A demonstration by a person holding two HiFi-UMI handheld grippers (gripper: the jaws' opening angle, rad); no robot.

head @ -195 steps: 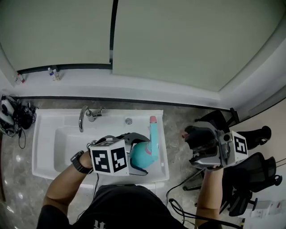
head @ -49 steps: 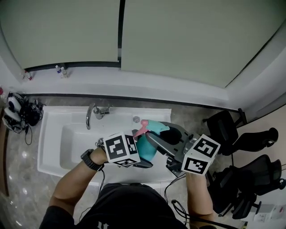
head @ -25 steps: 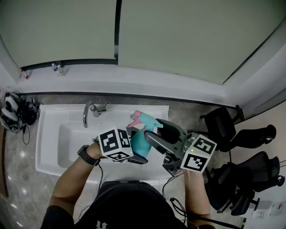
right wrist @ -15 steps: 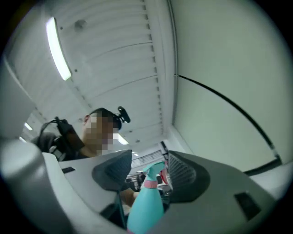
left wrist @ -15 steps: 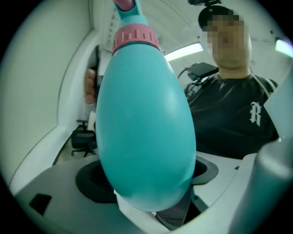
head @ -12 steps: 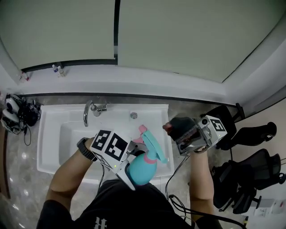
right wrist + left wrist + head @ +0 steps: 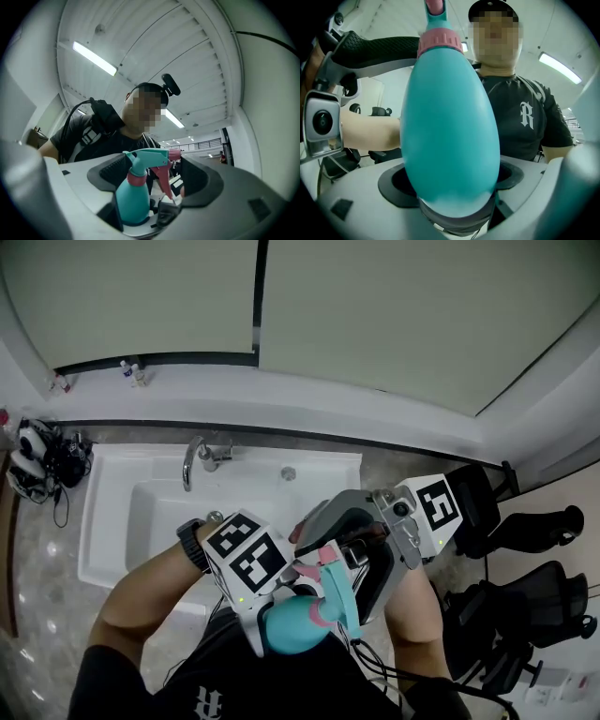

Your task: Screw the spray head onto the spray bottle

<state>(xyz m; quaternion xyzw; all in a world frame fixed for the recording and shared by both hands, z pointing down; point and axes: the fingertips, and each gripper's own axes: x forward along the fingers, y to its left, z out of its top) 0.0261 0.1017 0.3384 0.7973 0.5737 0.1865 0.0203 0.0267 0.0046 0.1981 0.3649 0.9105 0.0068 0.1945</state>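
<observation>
A teal spray bottle (image 7: 289,629) with a pink collar and a teal-and-pink spray head (image 7: 336,592) is held low in front of my body, in front of the sink. My left gripper (image 7: 272,615) is shut on the bottle's round body (image 7: 450,131), which fills the left gripper view. My right gripper (image 7: 347,554) reaches in from the right. Its jaws are opening, and the spray head (image 7: 150,159) stands between them with a gap at each pad (image 7: 194,176). The bottle's body (image 7: 131,199) sits low between the right jaws.
A white sink (image 7: 122,521) with a chrome faucet (image 7: 195,460) and a drain (image 7: 289,473) lies just beyond the grippers. Black office chairs (image 7: 525,615) stand at the right, cables and headphones (image 7: 37,470) at the left. Small bottles (image 7: 131,371) stand on the back ledge.
My left gripper has drawn the bottle nearer my body. The right gripper, away at the right half a second ago, has come back around the spray head.
</observation>
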